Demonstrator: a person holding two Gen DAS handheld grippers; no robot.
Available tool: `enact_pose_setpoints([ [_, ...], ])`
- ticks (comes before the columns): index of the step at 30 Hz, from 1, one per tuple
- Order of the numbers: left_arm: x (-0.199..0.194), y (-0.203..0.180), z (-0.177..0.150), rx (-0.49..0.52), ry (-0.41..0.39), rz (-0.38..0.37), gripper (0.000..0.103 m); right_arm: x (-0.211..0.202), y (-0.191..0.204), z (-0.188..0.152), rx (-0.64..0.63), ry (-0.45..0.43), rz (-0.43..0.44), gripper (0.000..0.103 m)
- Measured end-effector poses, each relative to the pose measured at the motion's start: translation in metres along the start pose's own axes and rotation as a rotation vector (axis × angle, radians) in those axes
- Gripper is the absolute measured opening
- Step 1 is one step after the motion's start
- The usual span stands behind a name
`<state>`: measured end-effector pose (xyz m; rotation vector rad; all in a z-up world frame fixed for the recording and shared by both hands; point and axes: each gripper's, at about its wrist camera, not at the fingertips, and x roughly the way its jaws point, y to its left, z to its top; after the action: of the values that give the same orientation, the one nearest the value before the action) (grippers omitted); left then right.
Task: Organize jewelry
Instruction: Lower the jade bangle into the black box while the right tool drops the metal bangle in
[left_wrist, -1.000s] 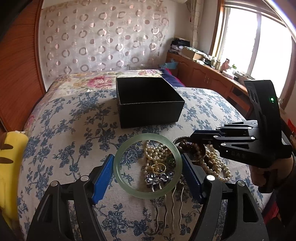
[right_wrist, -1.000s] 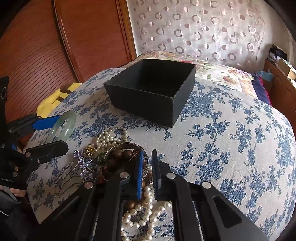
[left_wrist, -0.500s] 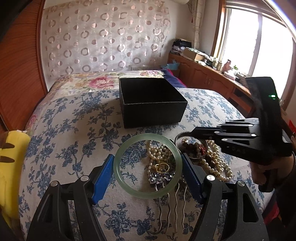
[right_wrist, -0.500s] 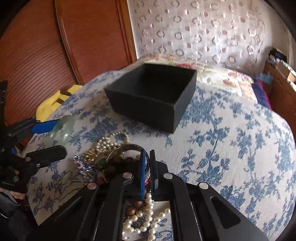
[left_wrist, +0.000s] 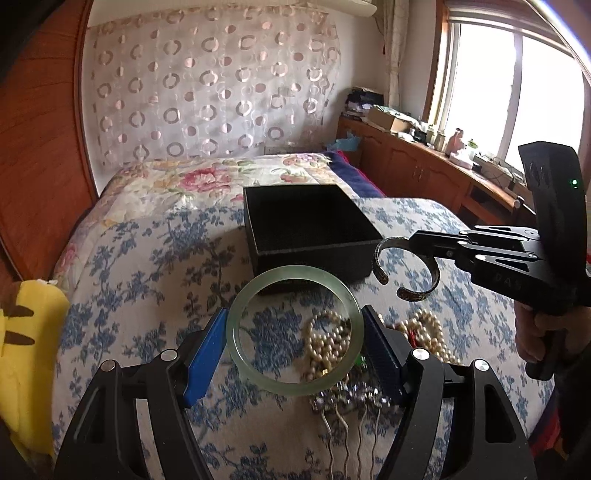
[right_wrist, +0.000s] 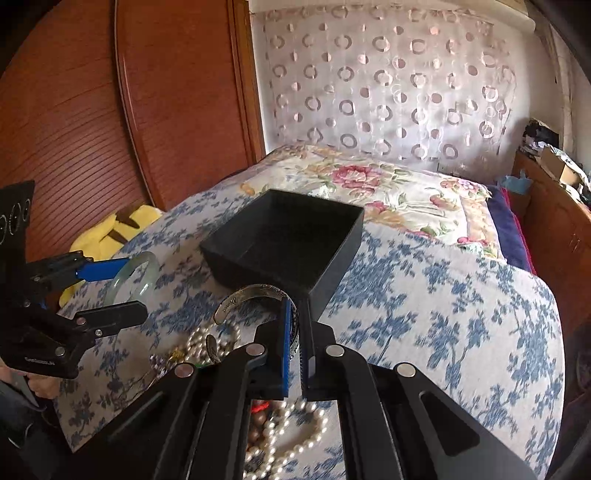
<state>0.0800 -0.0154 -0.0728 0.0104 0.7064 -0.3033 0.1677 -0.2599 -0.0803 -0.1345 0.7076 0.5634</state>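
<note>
A bed spread with a blue-flowered cover (left_wrist: 140, 266) carried an open black box (left_wrist: 310, 229), seemingly empty, near its middle. Just in front of the box, the left gripper (left_wrist: 295, 343) gripped a pale green jade bangle (left_wrist: 295, 328) by its outer rim, jaws spread wide across the ring, above the cover. To the right, the right gripper (right_wrist: 298, 332) was closed almost fully on the band of an open silver cuff bracelet (left_wrist: 404, 269), held in the air beside the box's near corner. Beneath both lay a heap of pearl necklaces (left_wrist: 328, 339), with a jewelled hair comb (left_wrist: 351, 413) at its near edge.
</note>
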Motion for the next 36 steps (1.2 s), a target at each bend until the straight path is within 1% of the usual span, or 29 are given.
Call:
enact_pose_setpoints([
  [5,0.005,0.004,0.014,-0.001,-0.008,0.0,0.069,0.007,-0.01,0.019,0.002,-0.021,-0.001,0.005],
  [10,0.014,0.007,0.03,0.01,-0.013,0.008,0.069,0.018,-0.012,0.039,-0.009,-0.041,-0.001,0.005],
  [16,0.027,0.014,0.047,0.014,-0.012,0.022,0.069,0.043,-0.015,0.057,-0.03,-0.037,-0.006,0.005],
  [21,0.039,0.016,0.056,0.019,-0.001,0.026,0.069,0.061,-0.017,0.061,-0.05,-0.022,-0.011,0.005],
  [27,0.053,0.016,0.065,0.033,0.019,0.024,0.069,0.075,-0.012,0.056,-0.068,0.024,0.03,0.007],
  [31,0.065,0.014,0.072,0.051,0.031,0.022,0.069,0.07,-0.013,0.054,-0.07,0.024,0.039,0.007],
  [36,0.078,0.007,0.081,0.082,0.045,0.015,0.069,0.054,-0.031,0.053,-0.025,-0.009,0.006,0.007],
])
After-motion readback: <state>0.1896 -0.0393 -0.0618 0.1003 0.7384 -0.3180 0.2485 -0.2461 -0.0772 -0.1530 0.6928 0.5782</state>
